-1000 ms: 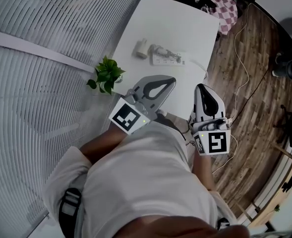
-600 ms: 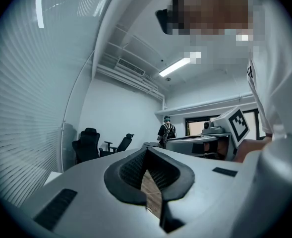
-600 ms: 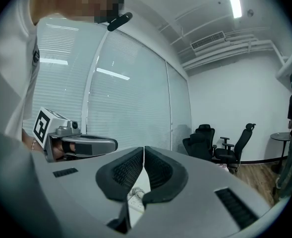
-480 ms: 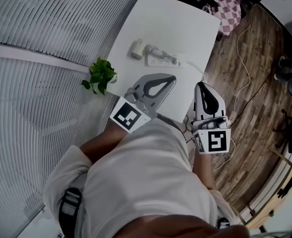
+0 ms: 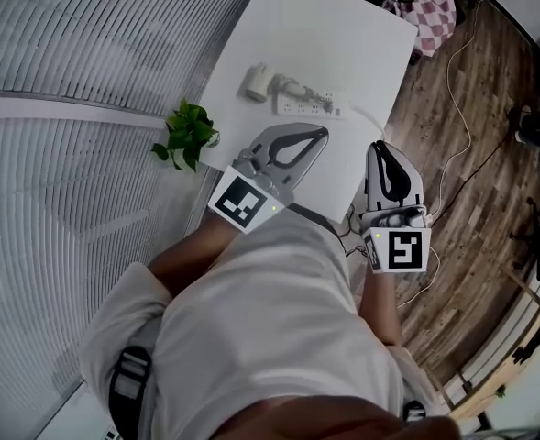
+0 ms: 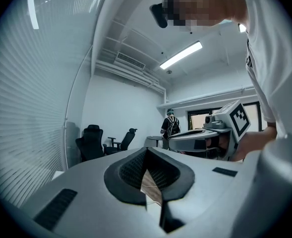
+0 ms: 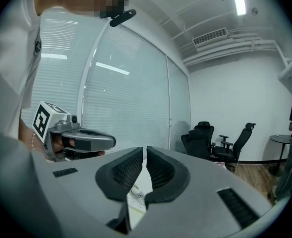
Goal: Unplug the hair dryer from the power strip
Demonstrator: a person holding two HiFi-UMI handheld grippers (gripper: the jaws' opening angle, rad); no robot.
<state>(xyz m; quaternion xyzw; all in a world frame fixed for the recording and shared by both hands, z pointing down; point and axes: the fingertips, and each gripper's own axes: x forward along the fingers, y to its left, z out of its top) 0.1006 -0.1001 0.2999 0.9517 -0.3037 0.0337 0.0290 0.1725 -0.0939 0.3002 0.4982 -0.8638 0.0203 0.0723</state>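
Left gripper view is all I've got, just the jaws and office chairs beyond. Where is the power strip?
Observer: Head view: the power strip lies on the white table, ahead of the left gripper, untouched.
Operator: And the hair dryer?
Observer: The hair dryer lies by the strip's left end in that view; whether it is plugged in is too small to tell.
Operator: Right gripper's jaws?
Observer: The right gripper is shut and empty, per its own view.

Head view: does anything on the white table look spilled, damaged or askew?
Nothing stands out. The power strip and hair dryer lie side by side on the table; nothing is spilled.
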